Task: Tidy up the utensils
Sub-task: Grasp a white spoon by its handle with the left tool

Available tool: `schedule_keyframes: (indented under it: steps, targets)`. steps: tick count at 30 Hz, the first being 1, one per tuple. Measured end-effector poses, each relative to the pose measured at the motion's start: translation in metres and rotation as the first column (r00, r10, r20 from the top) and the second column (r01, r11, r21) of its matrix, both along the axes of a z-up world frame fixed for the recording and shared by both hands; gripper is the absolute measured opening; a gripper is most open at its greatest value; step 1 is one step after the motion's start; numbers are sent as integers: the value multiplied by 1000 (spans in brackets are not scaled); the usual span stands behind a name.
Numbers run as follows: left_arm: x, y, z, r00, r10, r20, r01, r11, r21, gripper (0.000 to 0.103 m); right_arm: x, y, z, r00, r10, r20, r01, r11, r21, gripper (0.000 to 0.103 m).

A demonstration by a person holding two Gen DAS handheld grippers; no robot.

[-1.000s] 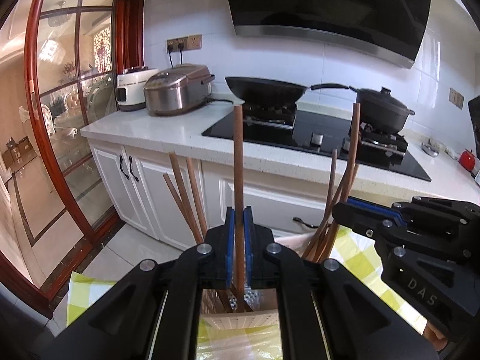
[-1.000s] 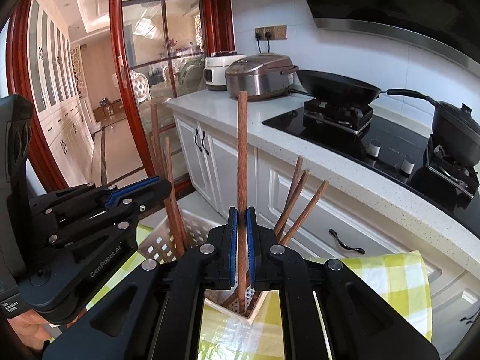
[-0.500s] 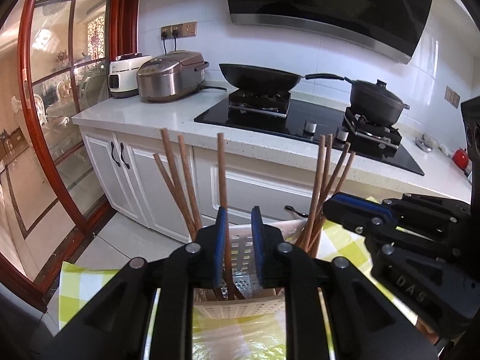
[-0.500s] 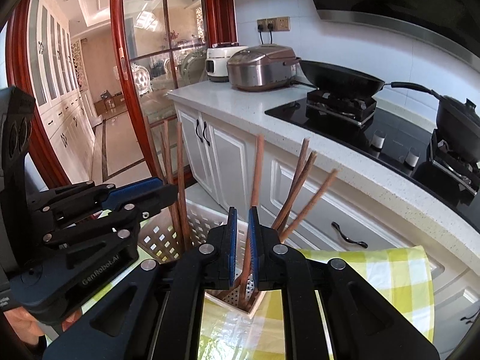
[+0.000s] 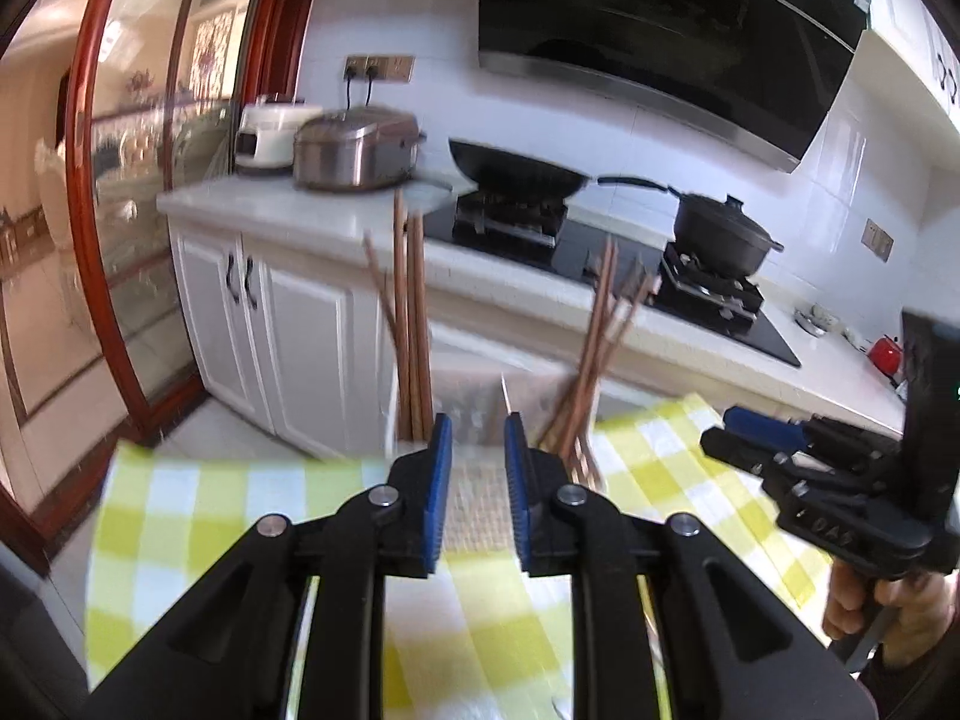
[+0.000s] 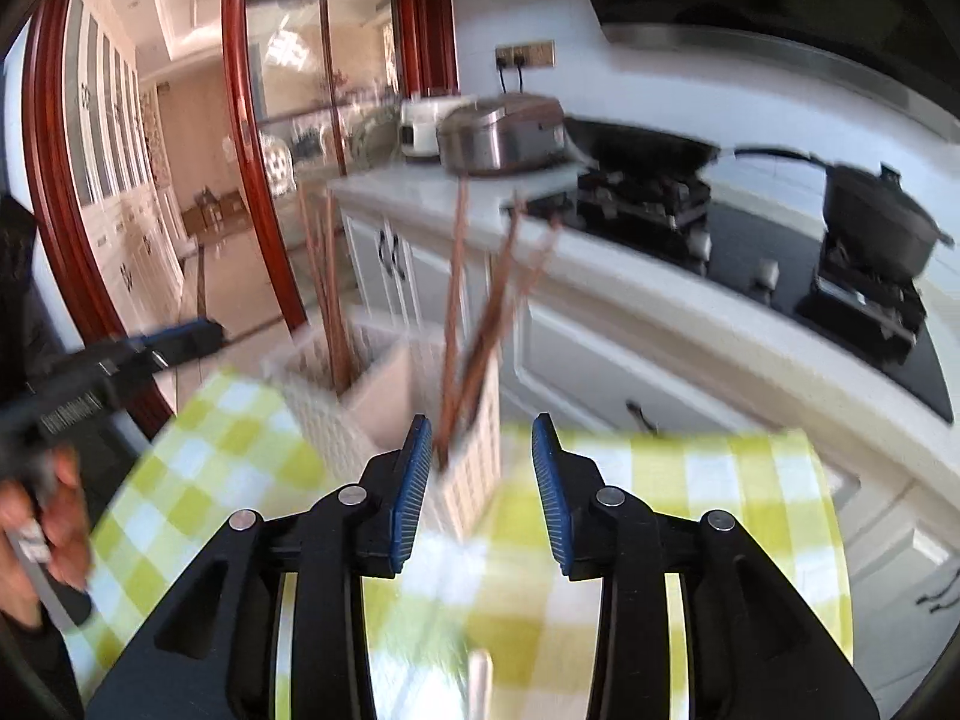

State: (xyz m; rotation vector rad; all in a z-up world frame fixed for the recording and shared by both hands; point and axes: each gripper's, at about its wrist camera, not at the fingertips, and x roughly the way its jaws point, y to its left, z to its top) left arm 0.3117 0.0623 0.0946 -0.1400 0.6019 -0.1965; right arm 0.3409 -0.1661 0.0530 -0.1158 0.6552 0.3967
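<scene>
Both grippers are seen empty: the left gripper (image 5: 474,474) is held with its blue pads a moderate gap apart, nothing between them, and the right gripper (image 6: 480,480) is spread wider, also bare. Beneath them the yellow-and-white checked tablecloth (image 5: 198,516) is spread, and on it stands the white perforated plastic utensil holder (image 6: 324,414), divided into compartments. Long brown wooden chopsticks are sorted into it: an upright bundle (image 5: 409,324) in the left compartment and a leaning, fanned bundle (image 5: 591,360) in the right. Both views are smeared by motion, so fine detail is lost. The step in hand is judged to be a withdrawal from the holder. It is best done by drawing the pads straight back and up, kept apart, so that no leaning stick is snagged and the light holder is not tipped. More chopsticks on the cloth cannot be made out.
</scene>
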Motion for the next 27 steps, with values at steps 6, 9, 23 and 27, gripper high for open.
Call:
schedule_keyframes:
  steps: [6,9,23,27]
  targets:
    - [-44,-16,-62,992,-37,-124,33,999,-28,20,-33,-28,-68,992,-10,-128,13,1000,25,35]
    - [-62,-27,-94,981,-58,-187,51,998,-40,20,-47,-36,-89,986,-6,-164,10,1000,24,44]
    - [-75,-63,-166,938,-101,-331,82,994,-70,19,-85,-64,-120,981,15,-193,-12,1000,20,53]
    - [-72,-66,-170,935,-102,-340,86,994,-63,19,-86,-66,-120,981,21,-191,-16,999,29,54]
